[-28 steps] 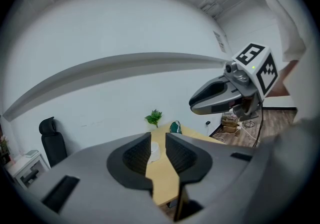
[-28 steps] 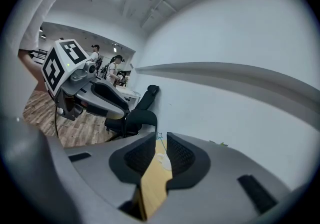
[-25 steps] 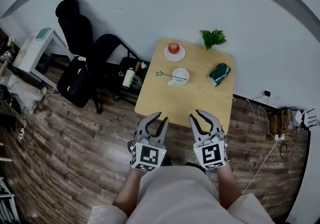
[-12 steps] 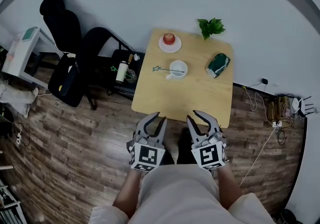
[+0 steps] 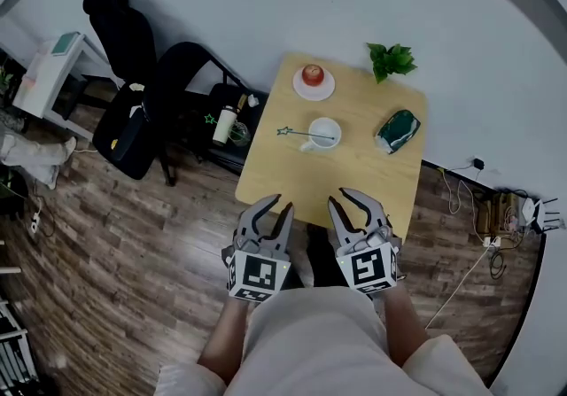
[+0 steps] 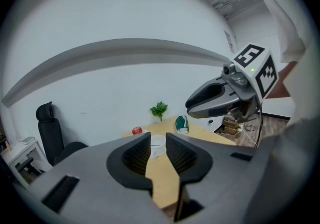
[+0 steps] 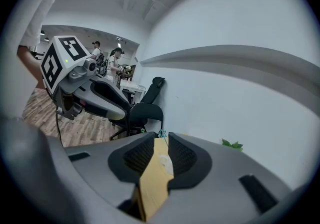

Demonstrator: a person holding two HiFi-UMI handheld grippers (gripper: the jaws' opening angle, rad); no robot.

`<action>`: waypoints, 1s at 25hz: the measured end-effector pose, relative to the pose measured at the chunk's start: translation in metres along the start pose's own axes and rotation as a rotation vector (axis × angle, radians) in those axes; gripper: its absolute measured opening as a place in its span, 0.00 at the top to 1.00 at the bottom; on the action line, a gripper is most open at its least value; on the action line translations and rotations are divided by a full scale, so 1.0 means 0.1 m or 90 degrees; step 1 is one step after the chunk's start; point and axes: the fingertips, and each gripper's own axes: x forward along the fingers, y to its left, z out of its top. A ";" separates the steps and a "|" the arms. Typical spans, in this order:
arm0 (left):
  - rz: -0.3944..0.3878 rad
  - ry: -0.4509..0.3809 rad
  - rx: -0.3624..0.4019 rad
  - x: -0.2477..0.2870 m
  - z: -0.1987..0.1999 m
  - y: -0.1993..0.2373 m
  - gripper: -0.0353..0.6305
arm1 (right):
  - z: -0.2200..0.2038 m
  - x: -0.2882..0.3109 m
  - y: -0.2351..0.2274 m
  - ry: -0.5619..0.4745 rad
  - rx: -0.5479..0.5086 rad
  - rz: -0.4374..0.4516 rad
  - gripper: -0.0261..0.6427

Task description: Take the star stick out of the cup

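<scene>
A white cup [image 5: 321, 135] stands mid-table on the light wooden table [image 5: 354, 177]. The star stick [image 5: 301, 132] rests in it, leaning left with its green star [image 5: 283, 130] out over the table's left side. Both grippers hover side by side at the table's near edge, far short of the cup. My left gripper [image 5: 276, 206] is open and holds nothing. My right gripper [image 5: 345, 199] is open and also holds nothing. In the left gripper view the cup [image 6: 157, 145] shows through the gap between the jaws. In the right gripper view the star [image 7: 163, 133] shows above the cup [image 7: 166, 163].
A red apple on a white plate [image 5: 313, 77] sits at the table's far left, a green plant [image 5: 392, 59] at the far right, a green pouch [image 5: 395, 129] right of the cup. Black chairs [image 5: 177, 89] and a bottle [image 5: 228, 125] stand left of the table. Cables [image 5: 478, 208] lie right.
The head view has shifted and the table's near edge now lies at the gripper tips. Both grippers stay open; the cup and stick have not moved on the table.
</scene>
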 end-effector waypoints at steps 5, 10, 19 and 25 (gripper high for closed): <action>0.044 0.010 -0.007 0.11 0.09 0.14 0.84 | 0.10 0.24 -0.19 -0.025 -0.018 0.033 0.83; 0.076 0.026 -0.014 0.23 0.15 0.17 0.84 | 0.13 0.42 -0.33 -0.044 -0.037 0.069 0.83; 0.134 0.054 -0.033 0.44 0.21 0.13 0.84 | -0.01 0.67 -0.49 -0.057 -0.058 0.142 0.83; 0.170 0.074 -0.059 0.51 0.15 0.14 0.84 | -0.13 0.85 -0.50 -0.057 -0.070 0.183 0.83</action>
